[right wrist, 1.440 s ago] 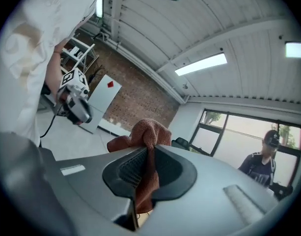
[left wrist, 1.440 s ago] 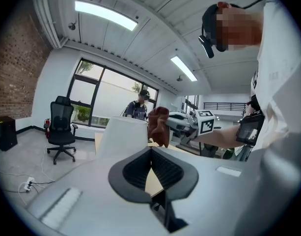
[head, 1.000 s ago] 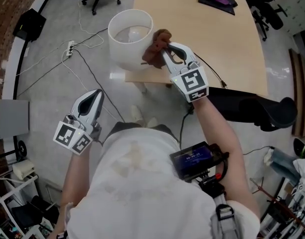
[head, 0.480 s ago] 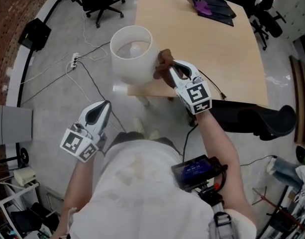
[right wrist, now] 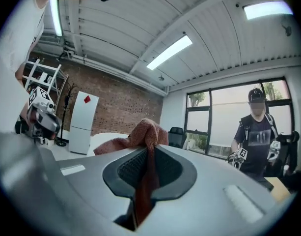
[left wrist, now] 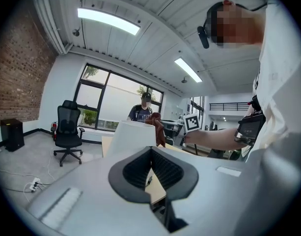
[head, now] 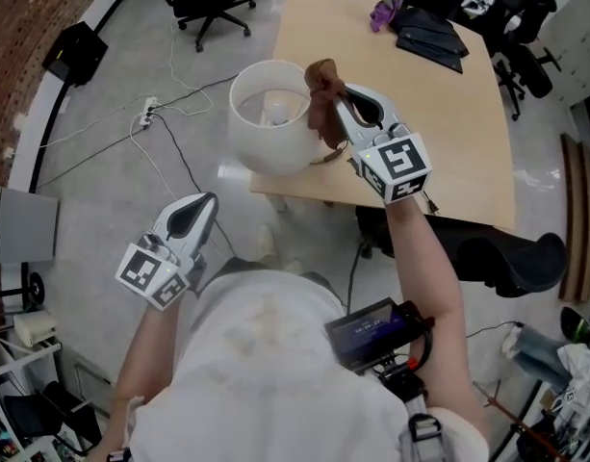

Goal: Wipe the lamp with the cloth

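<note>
Head view: we clamp the cloth [head: 320, 83] in the right gripper [head: 341, 104] jaws at the lamp [head: 266, 147] rim for wiping; left gripper [head: 186, 221] jaws closed, empty.

No legible wording, brand or number is showing anywhere. The device screen [head: 371, 318] at the person's waist is displaying characters too small to read. The left cube [head: 152, 275] and right cube [head: 396, 165] are bearing only black-and-white square patterns. A white cabinet [right wrist: 84, 122] is carrying a wordless red diamond sign.
</note>
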### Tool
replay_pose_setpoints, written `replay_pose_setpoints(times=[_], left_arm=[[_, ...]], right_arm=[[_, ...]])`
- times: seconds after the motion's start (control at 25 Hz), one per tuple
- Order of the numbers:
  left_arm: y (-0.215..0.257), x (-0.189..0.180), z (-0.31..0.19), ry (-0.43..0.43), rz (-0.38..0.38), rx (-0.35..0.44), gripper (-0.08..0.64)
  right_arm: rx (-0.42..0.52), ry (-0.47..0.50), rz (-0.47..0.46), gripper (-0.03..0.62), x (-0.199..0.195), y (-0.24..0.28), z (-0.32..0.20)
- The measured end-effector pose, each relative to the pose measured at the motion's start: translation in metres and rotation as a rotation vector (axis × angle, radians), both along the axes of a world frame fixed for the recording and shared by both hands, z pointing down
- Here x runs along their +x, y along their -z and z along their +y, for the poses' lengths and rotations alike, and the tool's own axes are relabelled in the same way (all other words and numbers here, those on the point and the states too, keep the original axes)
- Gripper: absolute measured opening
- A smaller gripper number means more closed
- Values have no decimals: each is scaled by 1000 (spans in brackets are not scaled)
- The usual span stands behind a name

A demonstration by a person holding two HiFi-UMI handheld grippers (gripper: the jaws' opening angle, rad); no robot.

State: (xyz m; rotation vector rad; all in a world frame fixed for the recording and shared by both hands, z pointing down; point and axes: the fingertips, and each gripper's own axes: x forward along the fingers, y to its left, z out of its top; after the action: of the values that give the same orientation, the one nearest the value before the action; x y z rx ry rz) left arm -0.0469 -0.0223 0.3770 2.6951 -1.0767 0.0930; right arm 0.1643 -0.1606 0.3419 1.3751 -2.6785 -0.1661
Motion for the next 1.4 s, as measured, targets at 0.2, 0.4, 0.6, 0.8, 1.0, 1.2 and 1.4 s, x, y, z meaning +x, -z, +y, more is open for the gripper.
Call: replay_pose_setpoints(times=[0.2, 0.4, 0.6, 0.8, 1.0, 1.2, 1.4], left_arm=[[0, -11, -15, 17, -1, -11, 2], [-9, -7, -29, -12, -3, -31, 2], [-14, -3, -46, -41, 4, -50, 2], [-16, 0, -60, -67, 16, -52, 2], [-21, -4, -73, -82, 34, -55, 2], [-23, -11, -91, -63, 62, -65, 2], [-32, -19, -102, -41, 94, -55, 2]], right_arm=[[-117, -35, 64, 41, 2, -57, -10], [-234, -56, 73, 41, 11, -105, -13], [-325, -70, 110, 41, 19, -138, -16], [-337, -113, 137, 41, 30, -144, -16], [-227, -142, 149, 41, 41, -92, -16], [-77, -100, 172, 41, 37, -14, -18], [83, 7, 268, 41, 8, 68, -10]])
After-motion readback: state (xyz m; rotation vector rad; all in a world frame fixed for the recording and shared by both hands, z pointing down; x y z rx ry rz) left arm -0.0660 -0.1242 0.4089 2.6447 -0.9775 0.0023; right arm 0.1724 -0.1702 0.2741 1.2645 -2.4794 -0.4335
